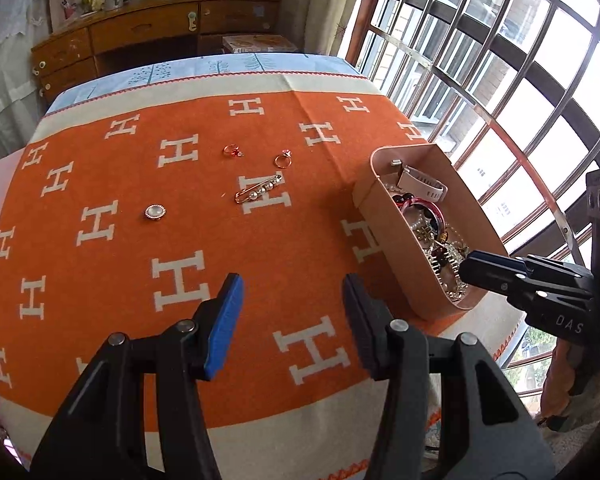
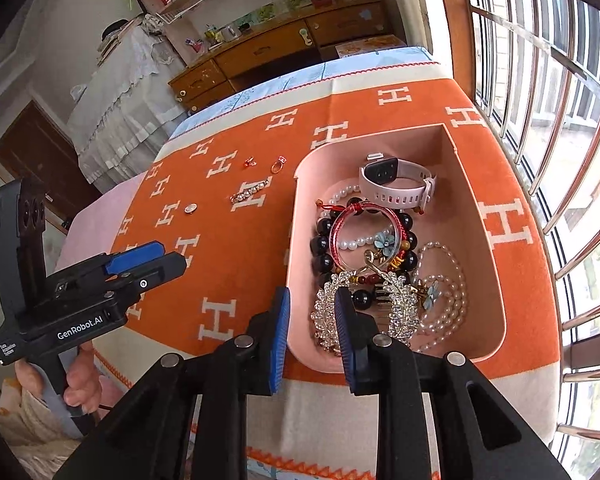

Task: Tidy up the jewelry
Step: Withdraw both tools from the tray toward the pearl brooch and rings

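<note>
A pink box (image 2: pixel 480 184) on the orange H-patterned cloth (image 1: pixel 260 260) holds a pink watch (image 2: pixel 392 186), a red bangle (image 2: pixel 346 216), black beads, pearl strands (image 2: pixel 444 296) and a crystal leaf hair comb (image 2: pixel 398 304). My right gripper (image 2: pixel 312 320) hovers over the box's near left corner, open, the comb's other leaf below the gap, nothing pinched. Left of the box lie two rings (image 1: pixel 233 151) (image 1: pixel 283 159), a pearl pin (image 1: pixel 259 192) and a round white brooch (image 1: pixel 155 212). My left gripper (image 1: pixel 294 320) hangs open over bare cloth nearer than the pin.
A barred window (image 1: pixel 520 80) runs along the right side, close to the box. A wooden cabinet (image 1: pixel 140 36) stands beyond the table's far edge. A hand (image 2: pixel 80 380) holds the left gripper's handle off the table's near left corner.
</note>
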Tool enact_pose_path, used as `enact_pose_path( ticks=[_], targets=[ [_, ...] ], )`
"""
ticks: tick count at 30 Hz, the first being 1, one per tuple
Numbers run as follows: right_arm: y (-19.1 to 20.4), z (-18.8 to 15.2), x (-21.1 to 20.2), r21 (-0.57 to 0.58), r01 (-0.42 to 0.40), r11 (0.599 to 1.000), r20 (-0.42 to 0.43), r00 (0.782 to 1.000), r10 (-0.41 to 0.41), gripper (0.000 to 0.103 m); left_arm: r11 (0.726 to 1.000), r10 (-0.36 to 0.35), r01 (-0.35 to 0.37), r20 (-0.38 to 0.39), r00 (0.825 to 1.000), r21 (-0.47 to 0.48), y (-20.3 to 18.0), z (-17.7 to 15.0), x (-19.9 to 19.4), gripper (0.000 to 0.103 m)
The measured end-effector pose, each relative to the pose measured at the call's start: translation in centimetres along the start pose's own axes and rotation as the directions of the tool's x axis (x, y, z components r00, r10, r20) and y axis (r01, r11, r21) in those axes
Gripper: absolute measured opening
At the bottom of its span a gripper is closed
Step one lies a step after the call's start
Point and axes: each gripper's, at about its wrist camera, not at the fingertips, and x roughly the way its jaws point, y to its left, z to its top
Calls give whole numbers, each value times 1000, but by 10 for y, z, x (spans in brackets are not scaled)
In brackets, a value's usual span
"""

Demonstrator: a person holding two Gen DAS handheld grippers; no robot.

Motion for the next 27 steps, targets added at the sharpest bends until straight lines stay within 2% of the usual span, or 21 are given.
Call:
enact_pose_path(
  ticks=[11, 22, 24, 25, 27],
  targets=[
    [26, 5, -6, -38, -31, 999, -4, 1000, 30, 23, 996, 68, -66, 25, 997, -59, 38, -12, -23, 48],
    [54, 40, 17, 4, -124, 992, -68, 990, 124, 23, 989, 137, -134, 60, 989, -60, 62, -3, -37, 48],
    [56, 51, 29, 59, -151, 987, -100, 983, 156, 32, 987, 154, -150, 57, 986, -59, 68, 1, -34, 48],
    [56, 56, 36, 89, -162, 983, -109, 979, 172, 40, 986, 161, -157, 55, 985, -59, 72, 3, -31, 48],
    [57, 69, 51, 150, -171, 974, -135, 972, 192, 42, 984, 171, -168, 46, 984, -66, 80, 8, -26, 48]
  ],
)
